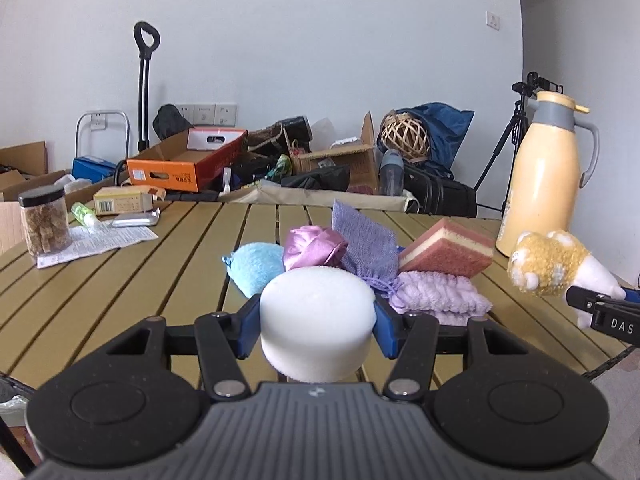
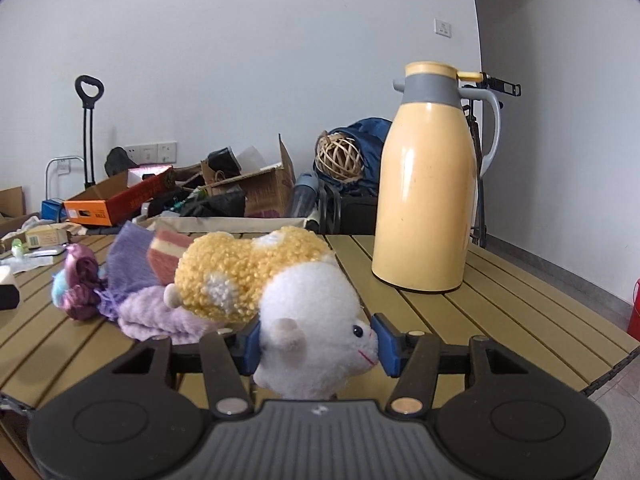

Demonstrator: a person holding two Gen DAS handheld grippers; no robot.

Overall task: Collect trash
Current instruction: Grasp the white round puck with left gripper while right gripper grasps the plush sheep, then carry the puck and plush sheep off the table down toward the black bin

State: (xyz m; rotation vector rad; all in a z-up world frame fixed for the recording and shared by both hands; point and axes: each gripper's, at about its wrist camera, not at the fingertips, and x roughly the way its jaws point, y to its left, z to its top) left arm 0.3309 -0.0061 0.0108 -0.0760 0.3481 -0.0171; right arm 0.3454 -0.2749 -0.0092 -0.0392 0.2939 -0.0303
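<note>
The white foam puck [image 1: 316,324] was pinched in the left gripper [image 1: 316,330] and the plush toy [image 2: 276,300] in the right gripper [image 2: 316,342], both lifted above the slatted table [image 1: 120,280], no bin being seen.

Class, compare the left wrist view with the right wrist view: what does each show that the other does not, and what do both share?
Only the left wrist view shows the left tongs clamped on a white foam puck and a jar at the table's left edge. Only the right wrist view shows the plush toy's face, pinched in the right tongs, and a red thing on the floor. Both share the plush toy, yellow jug, slatted table, pink sponge and purple cloths.
</note>
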